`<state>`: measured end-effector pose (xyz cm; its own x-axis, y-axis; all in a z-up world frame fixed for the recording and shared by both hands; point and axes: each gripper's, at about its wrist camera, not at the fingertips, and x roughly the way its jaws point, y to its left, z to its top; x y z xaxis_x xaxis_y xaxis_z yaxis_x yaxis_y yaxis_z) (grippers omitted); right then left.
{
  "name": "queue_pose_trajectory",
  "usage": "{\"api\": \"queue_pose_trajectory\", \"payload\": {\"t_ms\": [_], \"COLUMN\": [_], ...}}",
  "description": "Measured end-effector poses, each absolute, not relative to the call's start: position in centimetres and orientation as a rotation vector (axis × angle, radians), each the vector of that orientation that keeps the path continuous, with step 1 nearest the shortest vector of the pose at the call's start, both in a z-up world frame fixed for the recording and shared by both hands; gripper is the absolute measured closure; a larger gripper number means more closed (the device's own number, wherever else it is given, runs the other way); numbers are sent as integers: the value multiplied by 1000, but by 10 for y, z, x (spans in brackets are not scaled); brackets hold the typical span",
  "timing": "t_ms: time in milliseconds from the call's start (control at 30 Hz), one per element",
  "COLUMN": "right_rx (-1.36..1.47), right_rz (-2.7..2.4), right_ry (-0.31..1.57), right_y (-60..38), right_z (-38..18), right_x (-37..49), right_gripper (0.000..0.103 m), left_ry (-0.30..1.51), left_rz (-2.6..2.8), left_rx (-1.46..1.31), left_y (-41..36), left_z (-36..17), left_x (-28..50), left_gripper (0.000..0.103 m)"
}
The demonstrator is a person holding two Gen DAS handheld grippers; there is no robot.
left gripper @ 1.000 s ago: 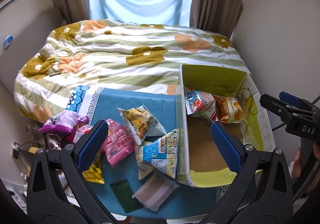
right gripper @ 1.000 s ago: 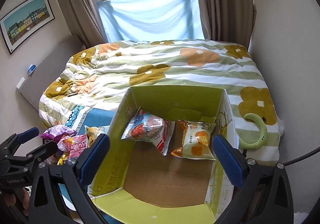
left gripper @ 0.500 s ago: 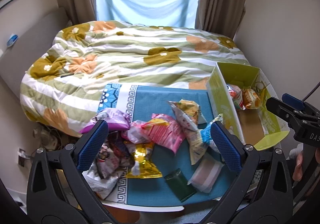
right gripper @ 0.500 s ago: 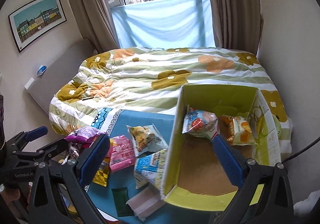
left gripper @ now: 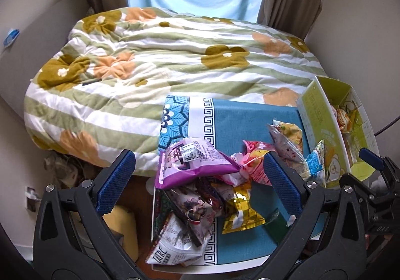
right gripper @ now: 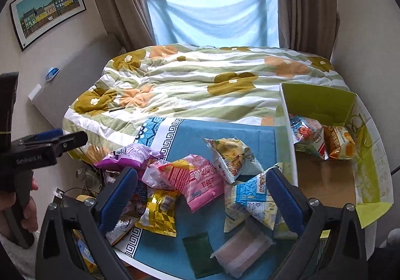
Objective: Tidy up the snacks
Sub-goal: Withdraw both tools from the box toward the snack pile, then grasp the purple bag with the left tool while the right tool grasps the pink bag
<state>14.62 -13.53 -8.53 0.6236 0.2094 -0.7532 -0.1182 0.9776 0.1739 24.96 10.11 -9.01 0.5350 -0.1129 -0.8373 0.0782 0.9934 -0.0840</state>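
Plainly, both grippers were empty and spread wide — the left gripper (left gripper: 197, 183) hung above the near-left end of the heap, the right gripper (right gripper: 202, 195) over its middle. Neither pair of blue pads touched a packet, so I judged this a moment of choosing what to take next.

Most snacks lay heaped on the blue cloth (right gripper: 225, 132) at the foot of the bed, beside the green cardboard box (right gripper: 317, 102). Two packets already rested against the box's far wall, a red-and-white one (right gripper: 308, 135) and an orange one (right gripper: 341, 142); the box looked meant to collect the rest.

From the left wrist, the purple bag (left gripper: 192, 162) sat on top, between the fingers, with a dark printed packet (left gripper: 197, 207) and a white one hanging over the cloth's near edge — details the other camera half hid behind its own finger. The right wrist instead showed the box floor, mostly bare, the pink packet (right gripper: 197, 177), the gold packet (right gripper: 160, 212), and a pale wrapped bar (right gripper: 240, 250) near the front edge. It also caught the person's hand (right gripper: 30, 207) on the left gripper's handle.
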Motion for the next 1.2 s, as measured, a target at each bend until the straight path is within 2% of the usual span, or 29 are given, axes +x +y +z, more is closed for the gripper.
{"api": "queue_pose_trajectory", "payload": {"t_ms": [400, 733, 800, 833, 1000, 1133, 1200], "right_rx": [-18, -74, -83, -85, -80, -71, -64], "right_rz": [315, 400, 411, 415, 421, 421, 424], "right_ry": [1028, 1120, 1130, 1135, 1165, 1181, 1185], "right_y": [-98, -85, -84, -83, -85, -86, -88], "right_z": [-164, -211, -216, -219, -230, -237, -239], "right_x": [202, 225, 228, 228, 236, 241, 242], "right_gripper": [1, 1, 1, 1, 1, 1, 1], "left_ry": [1304, 1429, 1424, 1422, 1412, 1394, 1389], "left_rz": [-65, -32, -28, -34, -54, -74, -77], "left_rx": [-97, -130, -137, -142, -123, -118, -112], "left_y": [102, 101, 104, 104, 103, 101, 99], "left_z": [-205, -254, -257, -257, -259, -254, -252], "left_x": [332, 346, 346, 346, 344, 343, 343], "left_gripper": [2, 2, 5, 13, 17, 28, 30]}}
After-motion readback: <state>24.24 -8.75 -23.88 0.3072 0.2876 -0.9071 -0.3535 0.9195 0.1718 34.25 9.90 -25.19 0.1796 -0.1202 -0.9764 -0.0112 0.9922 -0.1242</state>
